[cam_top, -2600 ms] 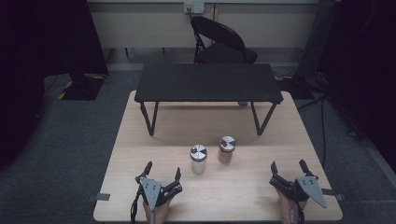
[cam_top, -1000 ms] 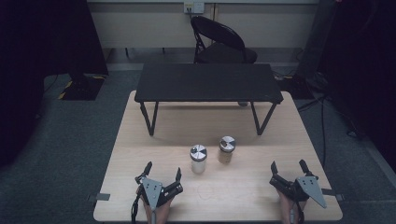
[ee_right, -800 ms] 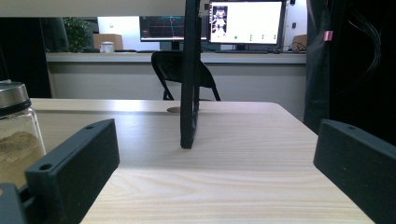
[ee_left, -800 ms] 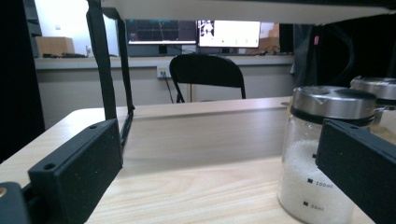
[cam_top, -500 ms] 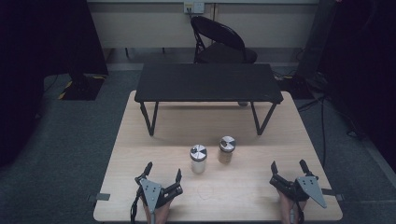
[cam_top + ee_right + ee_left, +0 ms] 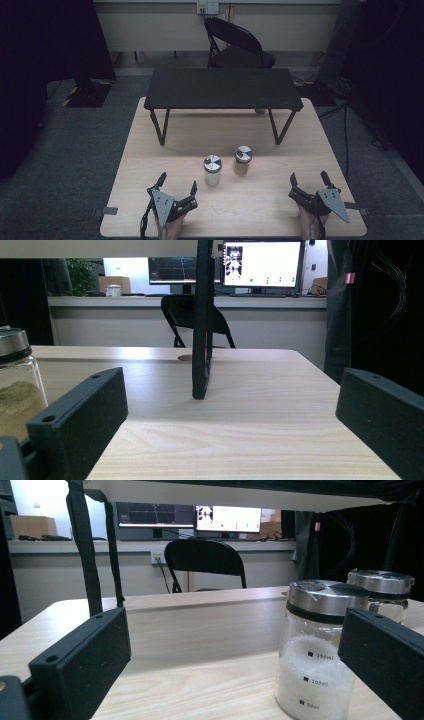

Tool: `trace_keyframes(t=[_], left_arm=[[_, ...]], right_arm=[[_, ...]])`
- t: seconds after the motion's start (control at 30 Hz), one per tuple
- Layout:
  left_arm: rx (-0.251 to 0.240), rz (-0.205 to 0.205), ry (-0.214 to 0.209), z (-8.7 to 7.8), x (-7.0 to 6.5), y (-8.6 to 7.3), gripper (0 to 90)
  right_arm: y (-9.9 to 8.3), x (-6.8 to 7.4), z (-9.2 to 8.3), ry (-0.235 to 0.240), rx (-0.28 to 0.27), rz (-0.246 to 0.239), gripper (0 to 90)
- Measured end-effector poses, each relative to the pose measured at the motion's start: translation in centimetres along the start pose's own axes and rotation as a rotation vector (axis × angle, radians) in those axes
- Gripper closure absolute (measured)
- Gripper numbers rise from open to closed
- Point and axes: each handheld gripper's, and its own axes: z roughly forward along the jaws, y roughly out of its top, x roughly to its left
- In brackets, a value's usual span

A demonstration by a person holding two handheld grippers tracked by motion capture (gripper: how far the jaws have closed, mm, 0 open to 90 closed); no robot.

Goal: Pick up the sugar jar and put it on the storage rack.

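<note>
At the near edge of the wooden table (image 6: 150,150), seen from the high view: left gripper (image 6: 177,186) resting low, jaws spread wide and empty, a hand beneath it. Right gripper (image 6: 309,179) near the opposite corner, likewise spread and holding nothing. Between them and a little farther in, two lidded jars side by side, apart from each other: white-filled jar (image 6: 212,170) nearer the left gripper, brown-filled jar (image 6: 243,160) just to its right and slightly farther back. Both upright, metal lids on. Beyond them, a low black bench (image 6: 222,88) standing on the tabletop, and a black folding chair (image 6: 235,42) on the floor behind.

In the left gripper view: two black jaws wide apart, nothing between them but tabletop. White-filled jar (image 6: 315,650) ahead and toward the right jaw, partly behind it, not touched; volume marks printed on the glass. Brown-filled jar (image 6: 382,592) behind it, mostly hidden. Chair and monitors (image 6: 190,517) in the background.

In the right gripper view: jaws parted, empty. Brown-filled jar (image 6: 17,385) at the far left edge, well off the jaws' line. Bench leg (image 6: 201,325) straight ahead.
</note>
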Motion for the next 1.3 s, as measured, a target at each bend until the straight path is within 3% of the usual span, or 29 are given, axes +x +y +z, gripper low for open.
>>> trace_keyframes(t=[0.03,0.17,0.6,0.8,1.0,1.3], left_arm=[[0.012,-0.015,-0.011,0.0,0.1,0.4,0.0],[0.044,-0.014,-0.03,-0.1,-0.3,1.8,0.5],[-0.017,-0.008,-0.039,0.4,-3.0,2.7,0.0],[0.015,0.016,-0.046,1.0,-3.8,3.3,0.0],[0.068,0.008,-0.061,1.8,-4.2,4.0,0.0],[0.124,-0.019,-0.031,3.1,-5.2,4.4,0.0]], right_arm=[[0.0,0.0,0.0,0.0,0.0,0.0,0.0],[0.0,0.0,0.0,0.001,0.0,0.0,0.0],[0.0,-0.1,0.0,0.006,-0.001,0.0,0.0],[0.0,-0.1,0.0,0.006,0.0,0.0,0.0],[0.0,-0.1,0.0,0.004,0.0,0.0,0.0],[0.0,-0.1,0.0,0.004,-0.001,0.0,0.0]])
